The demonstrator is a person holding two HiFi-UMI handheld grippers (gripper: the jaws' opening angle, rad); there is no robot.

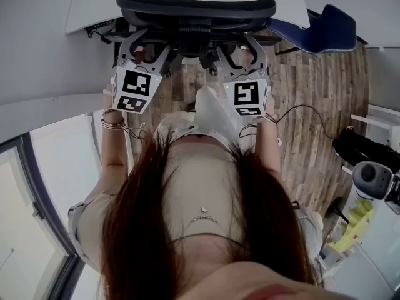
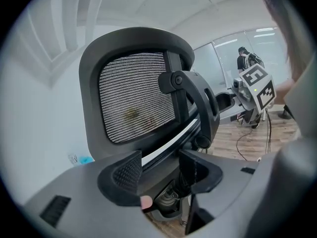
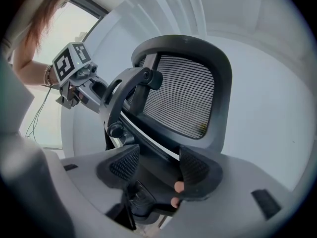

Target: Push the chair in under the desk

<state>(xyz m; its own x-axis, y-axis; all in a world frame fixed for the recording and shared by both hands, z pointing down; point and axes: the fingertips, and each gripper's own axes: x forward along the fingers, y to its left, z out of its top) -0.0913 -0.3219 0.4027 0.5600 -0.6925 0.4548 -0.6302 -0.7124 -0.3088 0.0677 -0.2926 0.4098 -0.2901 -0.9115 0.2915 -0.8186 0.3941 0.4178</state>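
Left gripper [image 2: 161, 170]: jaws apart, straddling the lower frame of the black mesh-backed office chair [image 2: 131, 98]. Right gripper [image 3: 158, 167]: jaws likewise apart on the same frame; contact cannot be made out. Both sit low behind the backrest, side by side. Chair faces the white desk [image 1: 94, 2], backrest at its edge, on wood-plank floor [image 1: 319, 105].

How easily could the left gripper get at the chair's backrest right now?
Yes, very likely: the left gripper sits close behind the backrest, jaws apart, with the backrest's lower frame just beyond them and nothing in between.
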